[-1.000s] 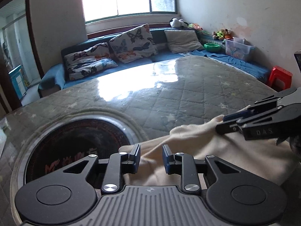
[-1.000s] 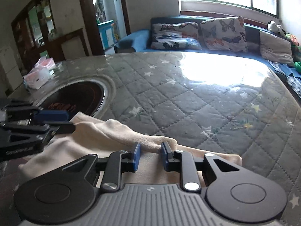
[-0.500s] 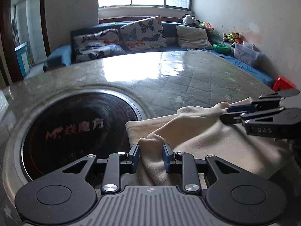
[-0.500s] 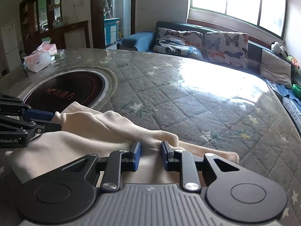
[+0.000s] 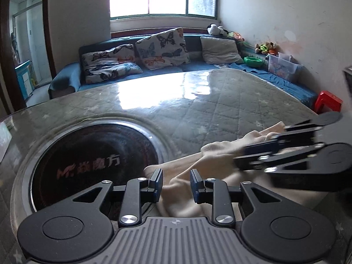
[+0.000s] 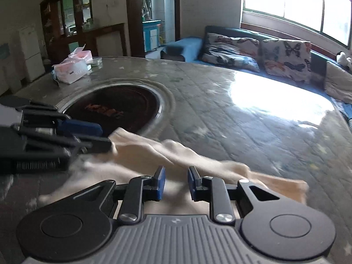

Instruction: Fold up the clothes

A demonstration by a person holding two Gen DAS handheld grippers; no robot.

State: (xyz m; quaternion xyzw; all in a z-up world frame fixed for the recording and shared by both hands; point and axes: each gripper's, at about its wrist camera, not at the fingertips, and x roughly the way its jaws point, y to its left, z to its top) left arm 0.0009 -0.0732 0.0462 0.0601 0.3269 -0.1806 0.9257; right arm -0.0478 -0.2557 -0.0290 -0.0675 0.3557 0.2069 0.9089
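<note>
Cream garment [image 5: 211, 167] bunched at table's [image 5: 220, 101] near edge (far side bare).

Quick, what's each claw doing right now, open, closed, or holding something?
Left claw: shut on the cream cloth.
Right claw: shut on the same cloth.

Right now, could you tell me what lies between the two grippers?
A bunched stretch of cream cloth spans from left gripper to right gripper, per the right wrist view.

Rumpled cream garment [image 5: 211, 165] on table
</note>
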